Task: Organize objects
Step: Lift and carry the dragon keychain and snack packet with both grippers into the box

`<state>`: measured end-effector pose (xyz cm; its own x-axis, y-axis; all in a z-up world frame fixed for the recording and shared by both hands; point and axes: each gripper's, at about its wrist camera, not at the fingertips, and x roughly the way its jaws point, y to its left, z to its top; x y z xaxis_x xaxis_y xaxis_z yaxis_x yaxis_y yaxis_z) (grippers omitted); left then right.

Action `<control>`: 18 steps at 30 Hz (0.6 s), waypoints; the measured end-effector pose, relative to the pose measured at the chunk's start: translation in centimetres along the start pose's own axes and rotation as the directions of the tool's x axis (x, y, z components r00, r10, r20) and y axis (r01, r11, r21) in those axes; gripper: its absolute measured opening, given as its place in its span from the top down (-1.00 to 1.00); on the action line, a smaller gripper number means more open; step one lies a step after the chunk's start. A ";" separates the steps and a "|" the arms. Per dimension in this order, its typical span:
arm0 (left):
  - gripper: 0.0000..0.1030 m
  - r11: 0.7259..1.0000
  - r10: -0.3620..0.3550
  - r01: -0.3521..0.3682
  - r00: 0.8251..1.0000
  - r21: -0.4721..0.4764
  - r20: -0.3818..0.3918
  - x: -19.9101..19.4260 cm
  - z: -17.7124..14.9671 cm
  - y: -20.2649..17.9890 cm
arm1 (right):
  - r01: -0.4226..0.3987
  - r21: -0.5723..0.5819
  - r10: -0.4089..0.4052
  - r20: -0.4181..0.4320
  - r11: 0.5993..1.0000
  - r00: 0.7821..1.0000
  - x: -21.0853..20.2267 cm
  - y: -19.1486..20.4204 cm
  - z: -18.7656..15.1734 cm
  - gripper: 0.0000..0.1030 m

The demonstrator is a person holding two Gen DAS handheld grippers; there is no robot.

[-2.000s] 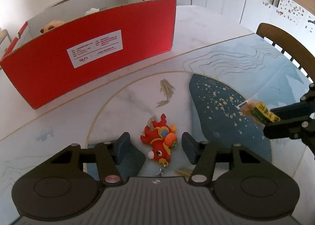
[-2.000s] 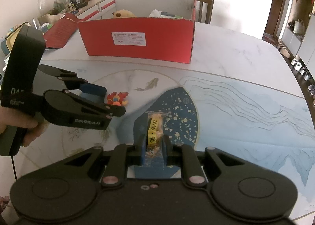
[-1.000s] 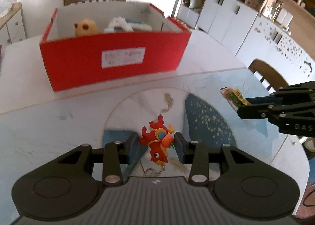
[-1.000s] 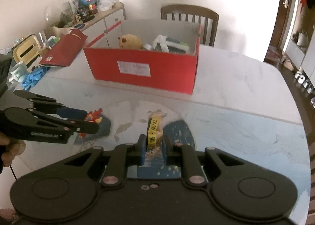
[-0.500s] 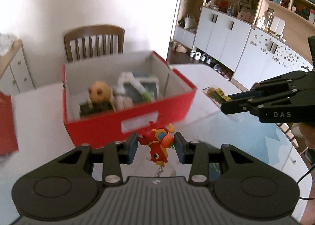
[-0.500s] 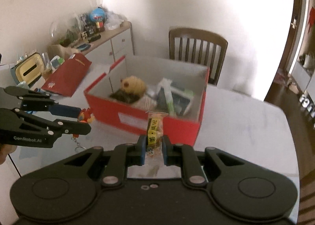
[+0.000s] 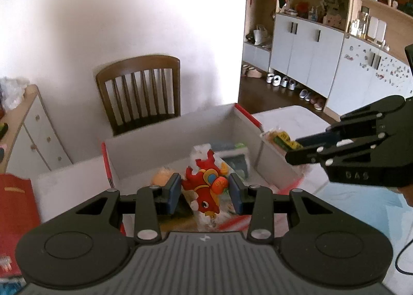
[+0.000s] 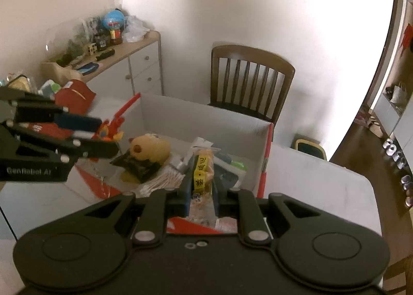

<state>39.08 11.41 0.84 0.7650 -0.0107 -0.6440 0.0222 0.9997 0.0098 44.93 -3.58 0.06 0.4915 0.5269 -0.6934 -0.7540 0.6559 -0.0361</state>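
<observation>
Both claws now hover over the red box (image 8: 265,165), left claw (image 7: 205,193) gripping dragon toy (image 7: 206,184), right claw (image 8: 202,193) snack packet (image 8: 202,173).

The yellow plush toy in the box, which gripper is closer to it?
Left. The left gripper hangs beside the yellow plush toy; the right gripper is farther along the box.

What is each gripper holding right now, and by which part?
Left gripper: the red dragon-shaped soft toy, jaws pinching its body sides. Right gripper: the clear plastic snack packet with a yellow label, pinched across its lower middle.

Wrist views – downward (shared box (image 7: 175,137)) –
</observation>
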 end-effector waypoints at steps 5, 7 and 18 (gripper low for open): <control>0.25 0.999 0.044 -0.044 0.999 -0.001 -0.010 2.5 1.6 1.2 | 0.019 0.010 -0.019 -0.028 1.000 0.999 2.6 -0.1 0.4 0.70; 0.25 0.998 0.061 -0.061 0.998 0.005 -0.015 3.6 1.9 1.6 | 0.025 0.021 -0.024 -0.046 0.999 0.999 3.8 -0.2 0.4 0.70; 0.25 0.997 0.070 -0.068 0.993 0.022 -0.099 9.2 1.4 1.9 | 0.044 0.053 -0.035 -0.151 0.998 0.988 8.4 -0.5 -0.7 0.69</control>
<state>47.04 13.19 -3.97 0.6975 0.0614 -0.7140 -0.0158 0.9974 0.0703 49.16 0.18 -6.27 0.4467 0.4158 -0.7922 -0.7076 0.7060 -0.0284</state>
